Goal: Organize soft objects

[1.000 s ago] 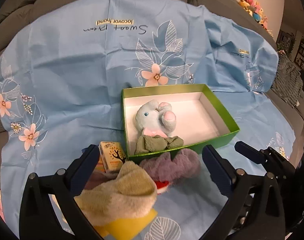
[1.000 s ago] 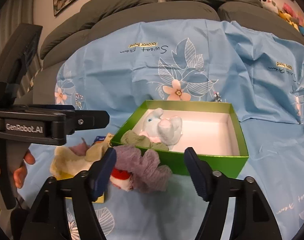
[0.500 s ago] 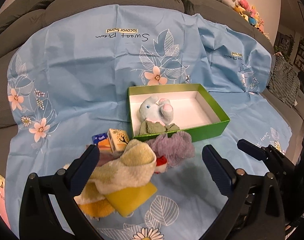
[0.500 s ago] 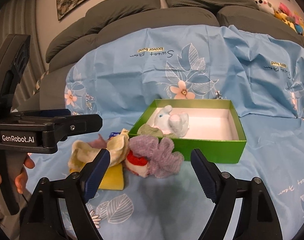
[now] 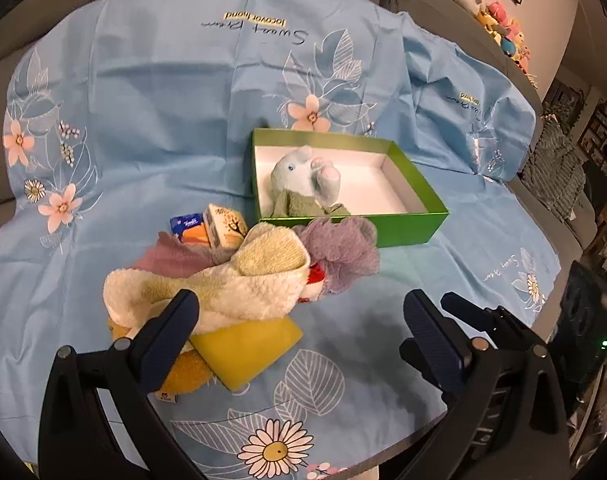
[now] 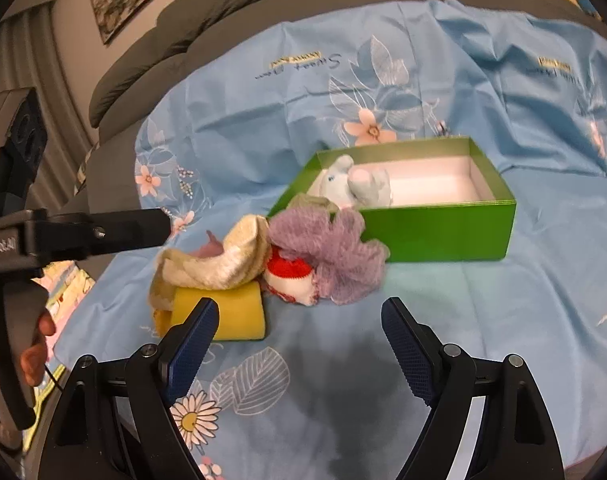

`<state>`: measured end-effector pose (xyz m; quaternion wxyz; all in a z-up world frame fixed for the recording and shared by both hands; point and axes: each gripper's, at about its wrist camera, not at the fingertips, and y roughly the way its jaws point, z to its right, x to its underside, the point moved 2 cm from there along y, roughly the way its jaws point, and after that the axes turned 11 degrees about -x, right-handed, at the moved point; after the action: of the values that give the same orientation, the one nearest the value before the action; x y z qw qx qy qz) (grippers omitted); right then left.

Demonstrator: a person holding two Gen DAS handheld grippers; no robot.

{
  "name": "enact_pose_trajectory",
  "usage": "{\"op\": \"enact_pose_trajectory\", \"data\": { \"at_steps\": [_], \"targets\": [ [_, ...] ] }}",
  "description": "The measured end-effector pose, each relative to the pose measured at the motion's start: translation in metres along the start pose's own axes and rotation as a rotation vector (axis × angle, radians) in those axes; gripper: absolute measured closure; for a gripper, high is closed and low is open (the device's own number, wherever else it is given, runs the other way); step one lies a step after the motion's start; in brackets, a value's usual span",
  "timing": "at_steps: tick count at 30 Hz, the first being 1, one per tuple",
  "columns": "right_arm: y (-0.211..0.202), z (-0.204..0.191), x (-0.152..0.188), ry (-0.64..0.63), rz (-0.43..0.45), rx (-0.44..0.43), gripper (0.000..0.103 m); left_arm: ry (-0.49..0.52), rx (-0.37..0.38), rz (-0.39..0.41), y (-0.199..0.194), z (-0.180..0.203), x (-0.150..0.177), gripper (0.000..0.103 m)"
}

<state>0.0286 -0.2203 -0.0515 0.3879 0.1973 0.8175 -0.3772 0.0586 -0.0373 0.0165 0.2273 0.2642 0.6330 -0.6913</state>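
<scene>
Both grippers, left [image 5: 299, 316] and right [image 6: 299, 324], hang released above the cloth [image 5: 143, 128], spread ready to pick. Just ahead, the pile: towel [image 5: 239, 280], sponge [image 5: 247, 344], purple scrunchie [image 5: 343, 248]. Beyond, touching it, the box [image 5: 415, 224] holds 1 elephant [image 5: 303, 176] at its left end, leaving room.

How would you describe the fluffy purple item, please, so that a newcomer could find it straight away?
Start at the open green cardboard box on the blue floral cloth. Leaning against the box's near wall, at the corner nearest the grey plush elephant, lies the shaggy lilac chenille piece. It is the pile's only purple, long-tufted item, lying between the cream terry towel and the box.
</scene>
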Motion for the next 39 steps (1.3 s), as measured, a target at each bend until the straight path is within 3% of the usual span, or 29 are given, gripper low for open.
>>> {"op": "enact_pose_trajectory", "data": {
  "at_steps": [6,16,19,21,26,31,34,36,39],
  "targets": [
    [0.016,0.029,0.006,0.094,0.021,-0.021,0.019,0.078,0.005,0.032,0.005,0.012,-0.001,0.001],
    [0.047,0.079,-0.005,0.187,0.053,-0.041,0.019,0.260,0.010,0.048,0.041,0.063,-0.017,0.003],
    [0.054,0.086,-0.003,0.195,0.040,-0.063,0.019,0.282,0.036,0.030,0.055,0.070,-0.025,0.017],
    [0.059,0.087,-0.003,0.188,0.026,-0.066,0.019,0.287,0.040,0.006,0.065,0.073,-0.030,0.032],
    [0.069,0.085,-0.005,0.148,0.006,-0.095,0.019,0.300,0.030,-0.039,0.084,0.076,-0.031,0.035],
    [0.083,0.083,-0.010,0.113,-0.030,-0.103,0.021,0.282,0.021,-0.090,0.097,0.072,-0.030,0.060],
    [0.087,0.079,-0.013,0.085,-0.031,-0.142,0.039,0.276,0.003,-0.102,0.101,0.071,-0.030,0.073],
    [0.094,0.080,-0.014,0.087,-0.050,-0.143,0.066,0.270,-0.001,-0.118,0.105,0.070,-0.029,0.087],
    [0.097,0.085,-0.013,0.121,-0.063,-0.144,0.091,0.265,0.003,-0.141,0.110,0.069,-0.027,0.093]
  ]
}}
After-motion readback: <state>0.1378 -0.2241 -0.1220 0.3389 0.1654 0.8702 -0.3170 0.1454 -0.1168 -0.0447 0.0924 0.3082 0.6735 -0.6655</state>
